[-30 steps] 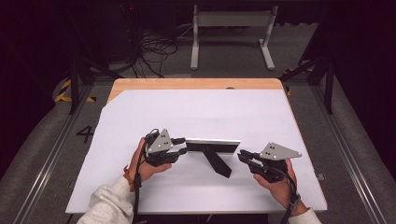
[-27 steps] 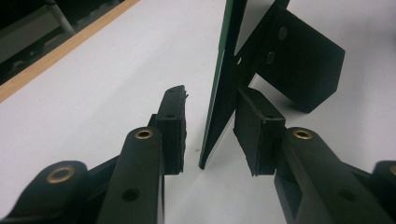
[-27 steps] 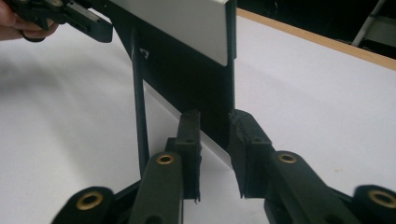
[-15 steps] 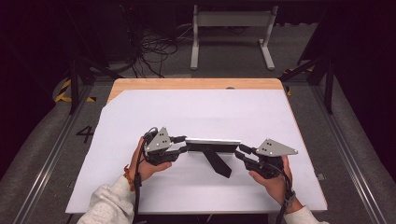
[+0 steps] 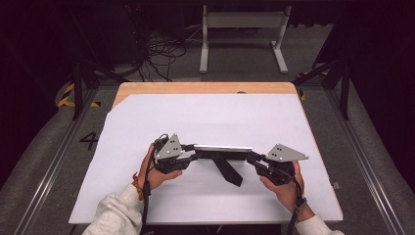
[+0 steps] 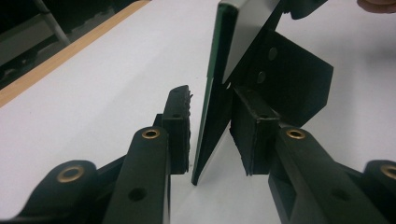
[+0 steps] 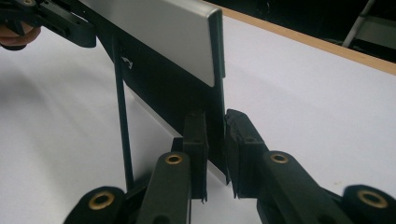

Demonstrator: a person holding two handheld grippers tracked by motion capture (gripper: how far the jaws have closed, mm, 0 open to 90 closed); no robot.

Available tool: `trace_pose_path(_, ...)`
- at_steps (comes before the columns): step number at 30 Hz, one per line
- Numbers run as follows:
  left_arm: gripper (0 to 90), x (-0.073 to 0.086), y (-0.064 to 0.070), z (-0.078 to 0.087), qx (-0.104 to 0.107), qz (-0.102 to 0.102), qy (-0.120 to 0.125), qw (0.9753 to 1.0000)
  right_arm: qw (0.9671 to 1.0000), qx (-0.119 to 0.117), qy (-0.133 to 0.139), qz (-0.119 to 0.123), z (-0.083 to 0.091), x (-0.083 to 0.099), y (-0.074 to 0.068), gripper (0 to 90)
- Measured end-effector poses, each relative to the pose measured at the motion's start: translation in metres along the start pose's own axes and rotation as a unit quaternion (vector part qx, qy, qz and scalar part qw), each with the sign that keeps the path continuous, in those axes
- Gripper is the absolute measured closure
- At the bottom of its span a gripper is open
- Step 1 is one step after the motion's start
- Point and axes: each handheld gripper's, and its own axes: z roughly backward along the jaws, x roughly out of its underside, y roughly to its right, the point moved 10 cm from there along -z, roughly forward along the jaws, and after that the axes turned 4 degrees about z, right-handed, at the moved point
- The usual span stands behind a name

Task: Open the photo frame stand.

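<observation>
Silver-faced panel (image 5: pixel 223 148) with black stand (image 5: pixel 228 170) is held upright at table (image 5: pixel 235 112) centre. Left gripper (image 5: pixel 192 156) at 9 o'clock: jaws slightly parted around its edge. Right gripper (image 5: pixel 253 159) at 3 o'clock: jaws pinched on the panel.

Right gripper (image 5: pixel 255 160): moved left across the white sheet (image 5: pixel 147 127) until its jaws closed on the right end of the upright panel (image 5: pixel 222 148). The right hand (image 5: pixel 281 182) shifted left with it, nearer the panel's black prop (image 5: pixel 228 170).
</observation>
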Motion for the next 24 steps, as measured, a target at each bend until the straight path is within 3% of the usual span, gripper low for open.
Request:
trace_pose_path(3, 74.7, -0.0001, 0.0008, -0.0007, -0.002, -0.003, -0.002, 1.0000, 1.0000, 0.001, -0.003, 0.003, -0.0011, 0.0002, 0.0005, 79.4)
trace_pose_path(24, 76.7, 0.0013, 0.0036, 0.0011, 0.000, 0.005, -0.008, 1.0000, 0.9999, 0.009, -0.006, 0.005, -0.0071, -0.0011, 0.0051, 79.3)
